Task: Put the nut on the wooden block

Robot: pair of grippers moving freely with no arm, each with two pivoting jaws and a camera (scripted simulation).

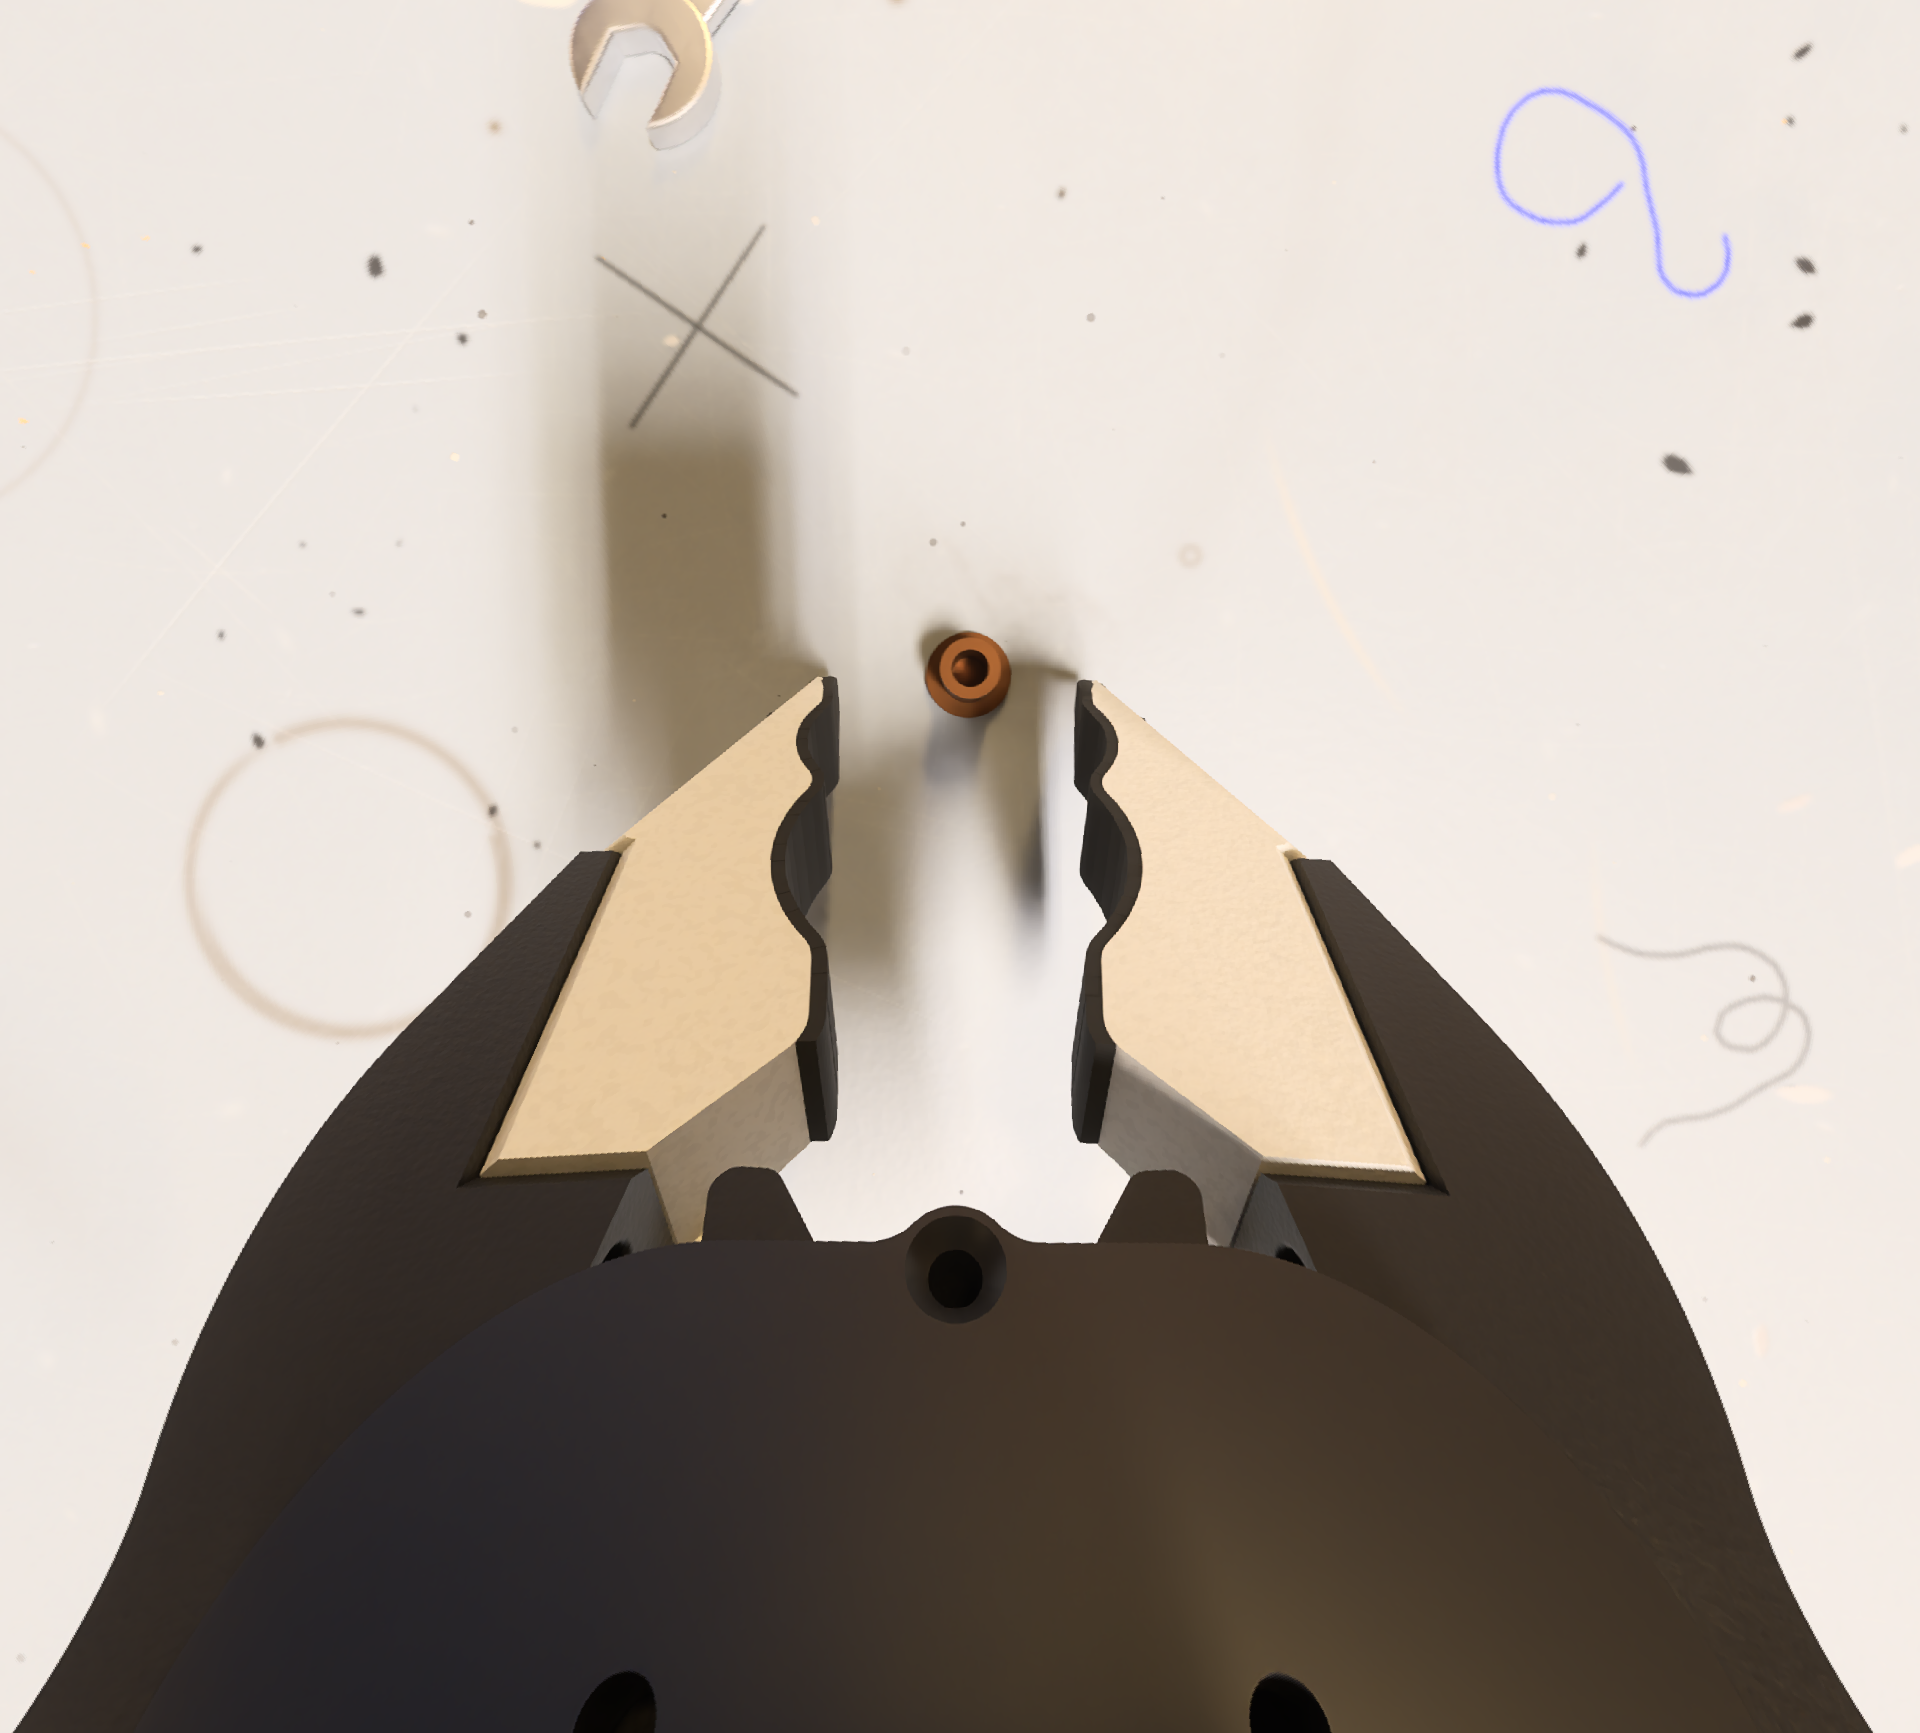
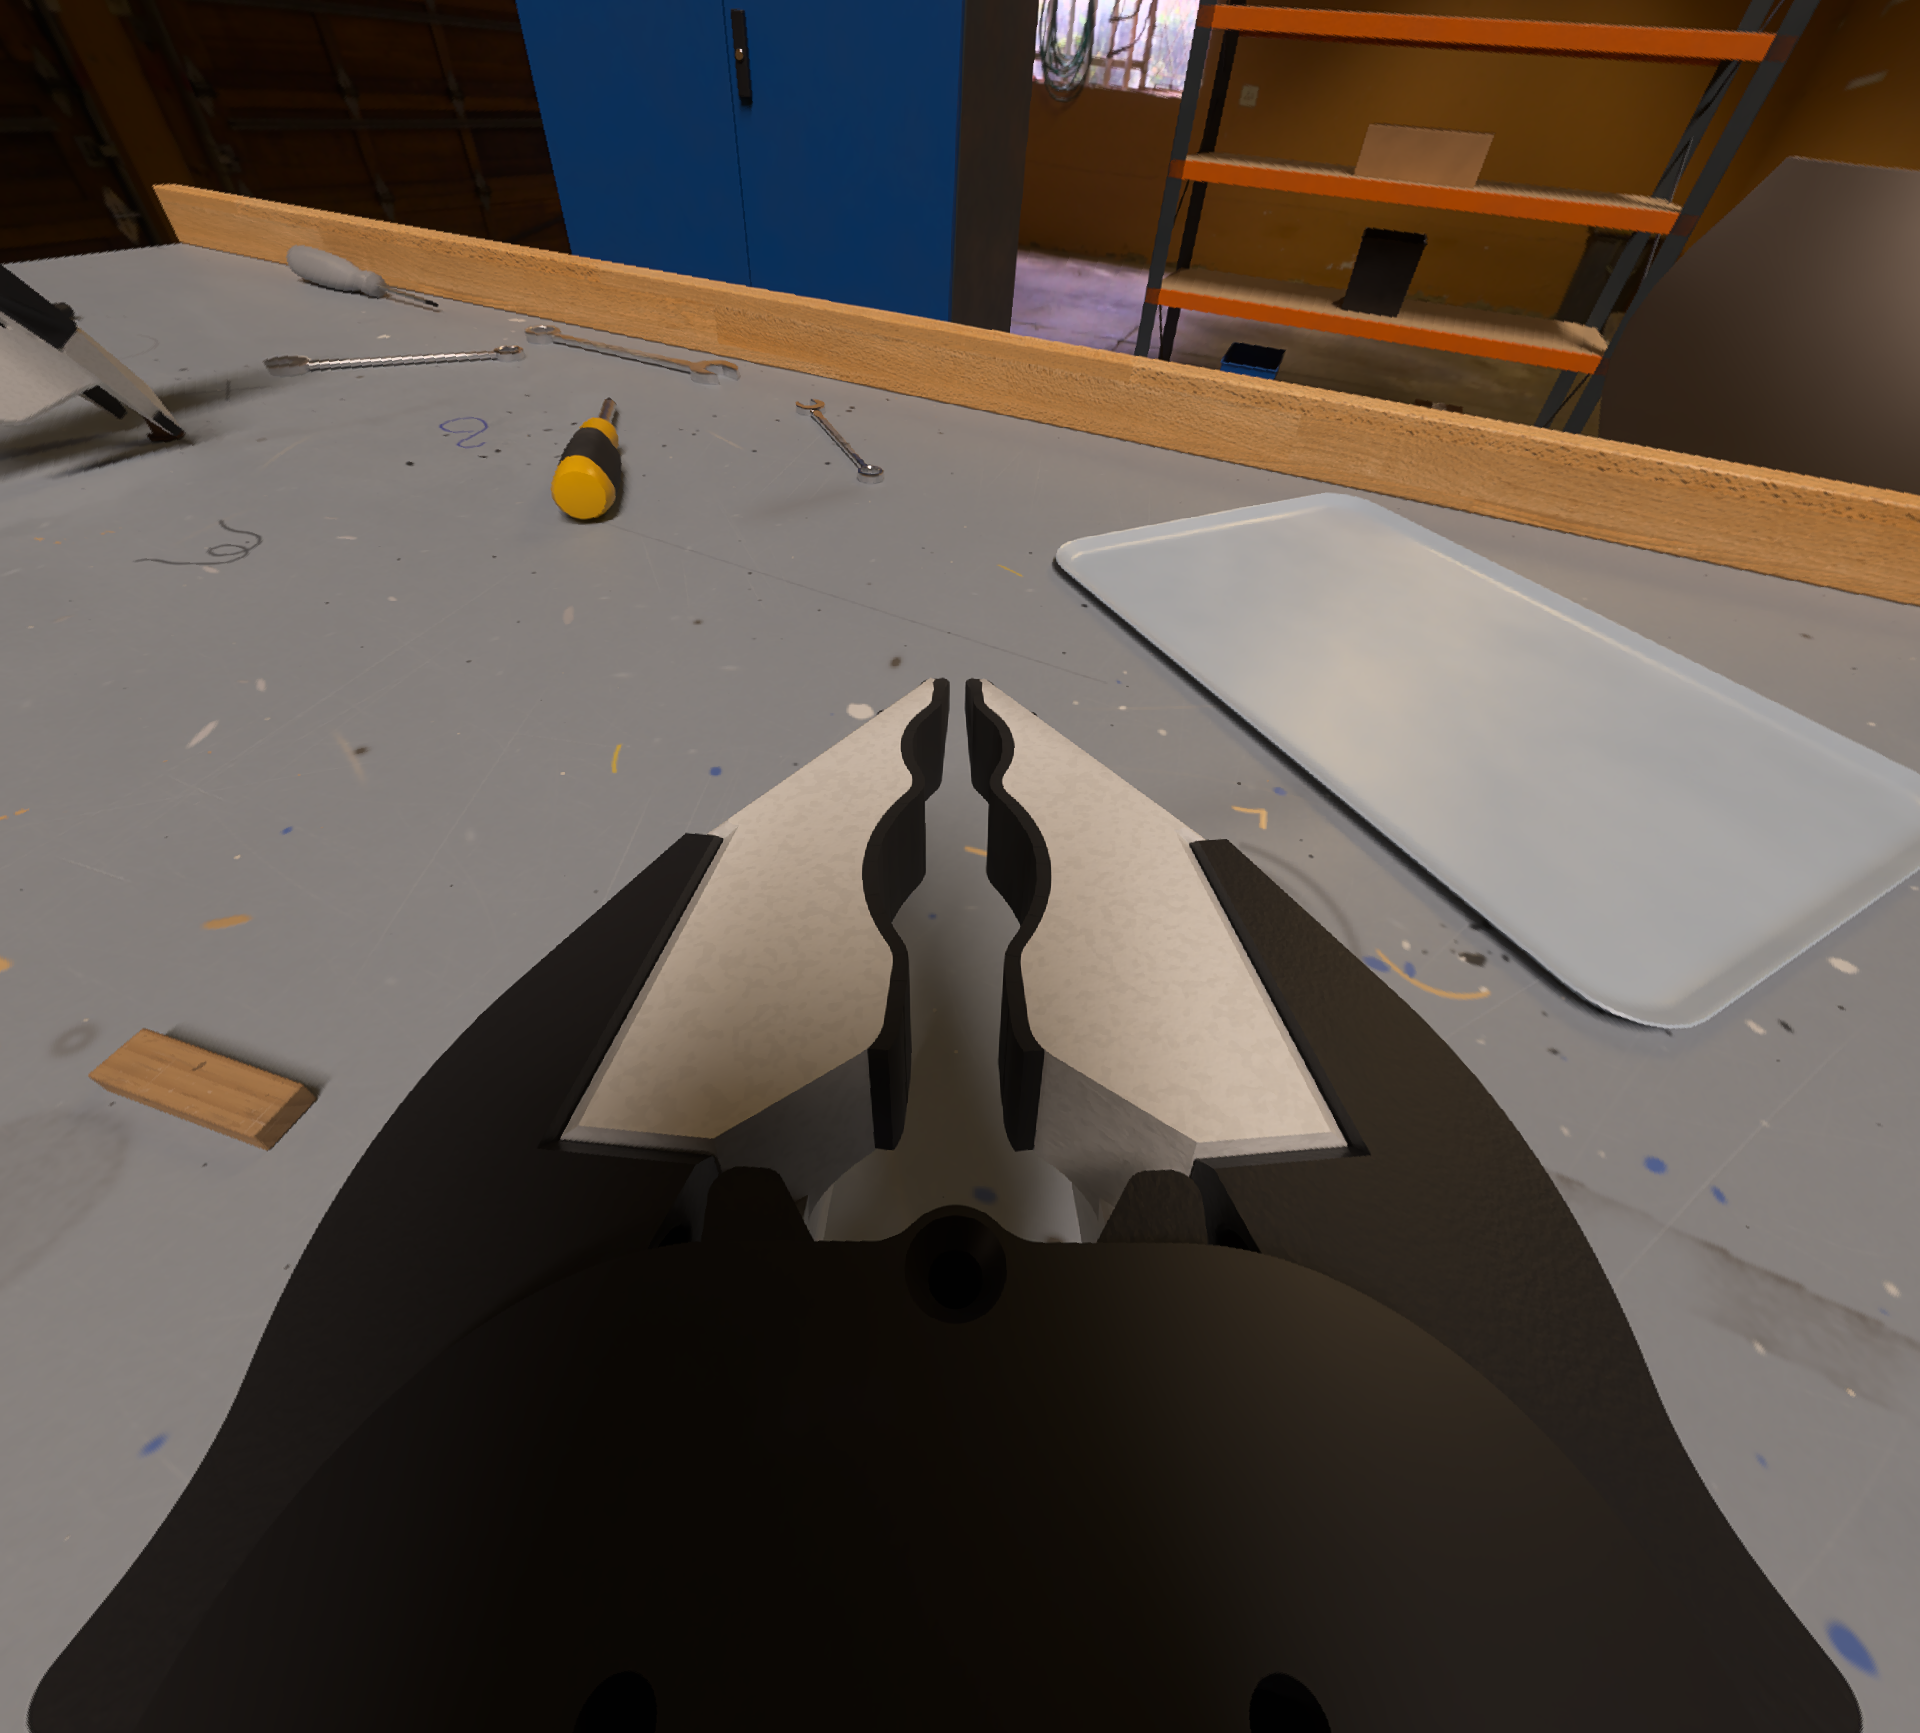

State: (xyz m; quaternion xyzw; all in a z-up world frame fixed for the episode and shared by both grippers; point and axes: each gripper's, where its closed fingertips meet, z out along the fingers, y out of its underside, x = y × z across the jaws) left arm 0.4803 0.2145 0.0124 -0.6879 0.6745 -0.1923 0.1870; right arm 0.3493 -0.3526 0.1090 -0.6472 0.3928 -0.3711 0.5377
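Currently the small copper-brown round nut (image 1: 967, 673) sits on the speckled grey bench (image 1: 1351, 457), just past the left gripper (image 1: 956, 686), whose fingers are spread and empty. Right gripper (image 2: 957, 684) is pinched almost closed on nothing. Light wooden block (image 2: 203, 1087) lies well apart from it. Risk: the tiny nut gets nudged or squirts out if closure is off-centre. The silver open-end wrench (image 1: 665, 36) is cut off at the frame's top edge.

A grey, paint-flecked counter (image 2: 727, 696) with a wooden back rail (image 2: 1039, 379) fills the lower frame. Behind stand a blue cabinet (image 2: 748, 52), orange shelving (image 2: 1455, 187) upper right, and a barred window (image 2: 1122, 10).
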